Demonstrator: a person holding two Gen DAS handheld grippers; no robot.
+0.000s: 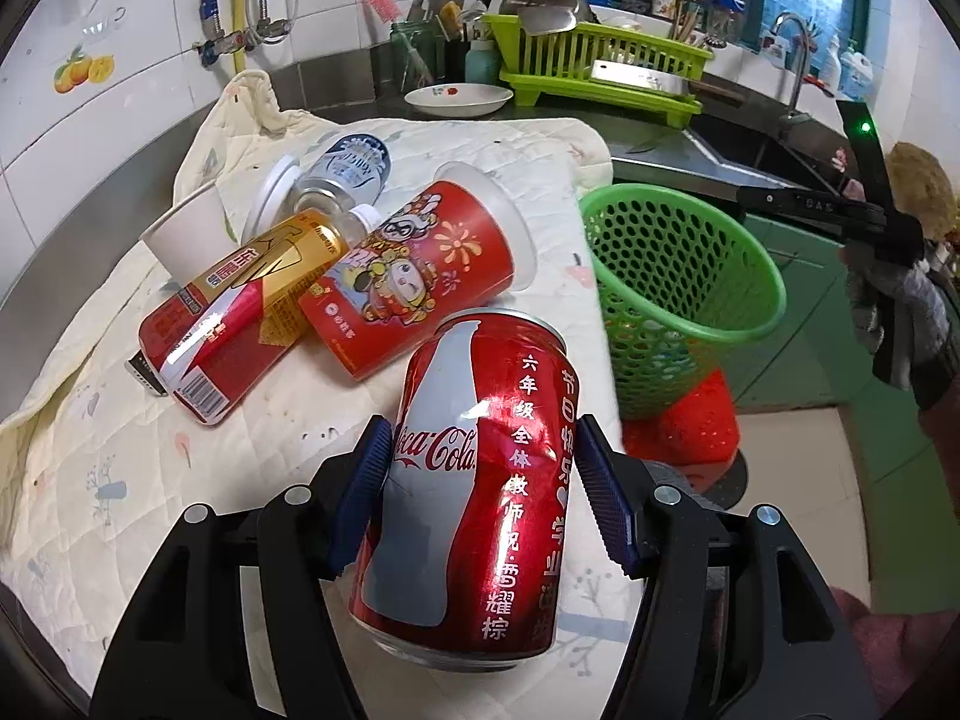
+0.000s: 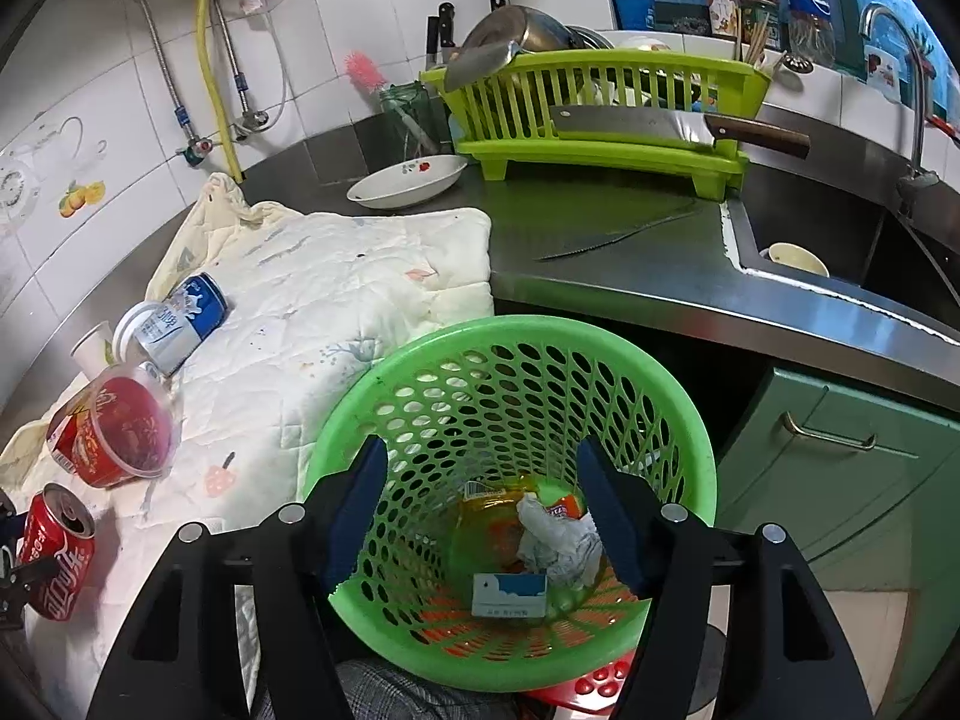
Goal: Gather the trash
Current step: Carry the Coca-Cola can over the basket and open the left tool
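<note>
My left gripper is shut on a red Coca-Cola can, its blue pads pressing both sides, above the quilted cloth. On the cloth behind it lie a red printed cup, a gold-and-red can, a blue-white can and a white paper cup. The green perforated basket stands to the right, off the counter's edge. My right gripper hangs open over that basket with nothing between its fingers. Inside lie crumpled paper, a yellow plastic piece and a blue-white card.
A green dish rack with a cleaver stands at the back, and a white plate sits in front of it. A long knife lies on the steel counter beside the sink. A red stool carries the basket.
</note>
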